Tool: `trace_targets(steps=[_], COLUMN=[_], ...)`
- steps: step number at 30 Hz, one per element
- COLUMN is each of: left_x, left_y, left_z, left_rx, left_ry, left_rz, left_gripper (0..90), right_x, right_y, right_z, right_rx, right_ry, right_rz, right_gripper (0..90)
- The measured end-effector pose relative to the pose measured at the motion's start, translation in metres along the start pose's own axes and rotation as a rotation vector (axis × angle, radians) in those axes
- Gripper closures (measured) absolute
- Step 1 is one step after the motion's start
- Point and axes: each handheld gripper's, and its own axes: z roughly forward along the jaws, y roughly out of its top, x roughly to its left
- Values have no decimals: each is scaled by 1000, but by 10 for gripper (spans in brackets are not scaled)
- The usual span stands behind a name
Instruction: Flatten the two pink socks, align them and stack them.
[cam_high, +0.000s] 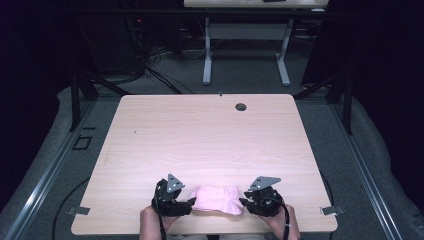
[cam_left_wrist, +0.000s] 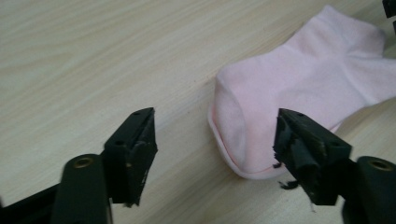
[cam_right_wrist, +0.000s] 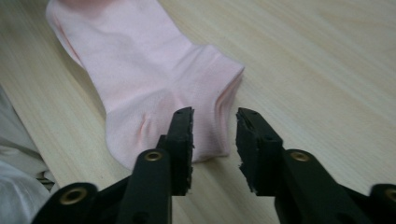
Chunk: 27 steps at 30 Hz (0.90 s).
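A pink sock (cam_high: 217, 199) is lying flat on the table (cam_high: 200, 135), directly between the two tongs at the near edge. No containers are visible. A small round grommet (cam_high: 241, 106) is sitting in the tabletop well beyond both tongs, near the far edge; nothing is lying between the tongs and the sock.

Left tongs (cam_left_wrist: 215, 140): jaws are standing spread wide. In the left gripper view the sock's rounded end (cam_left_wrist: 243, 140) is lying just ahead of them, nearer the right-hand jaw, partly within the gap but not being pinched.

Right tongs (cam_right_wrist: 215, 135): jaws are standing slightly apart, a narrow gap between them. In the right gripper view the sock's straight-edged end (cam_right_wrist: 219, 93) is lying right at the jaw tips, the left-hand jaw overlapping the fabric; whether it is touching cannot be told. A white sleeve (cam_right_wrist: 14, 186) is showing beside these tongs.

In the high view both tongs (cam_high: 174, 200) (cam_high: 260, 200) are flanking the sock, close against its ends.
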Motion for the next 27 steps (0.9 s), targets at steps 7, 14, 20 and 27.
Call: trace_targets(steps=[7,14,20,27], left_x=[14,48,76,99], left_y=[0,-17,-35,-55], left_z=[-19,-28,-27,-13], left_rx=[-42,-26,-1,8], left_ry=[47,132,188,227], left_rz=[-11,-79,-139,-190], left_gripper=[135,18,2,1], right_x=[-14,-44,-69,-95], right_y=[2,-14,-32,-53], right_z=[-31,-51,-53,-39], right_rx=[-83,-130,-134,-91], right_ry=[-50,-157,-232,-302], right_rz=[7,96,163,219], right_gripper=[471,140,20,0])
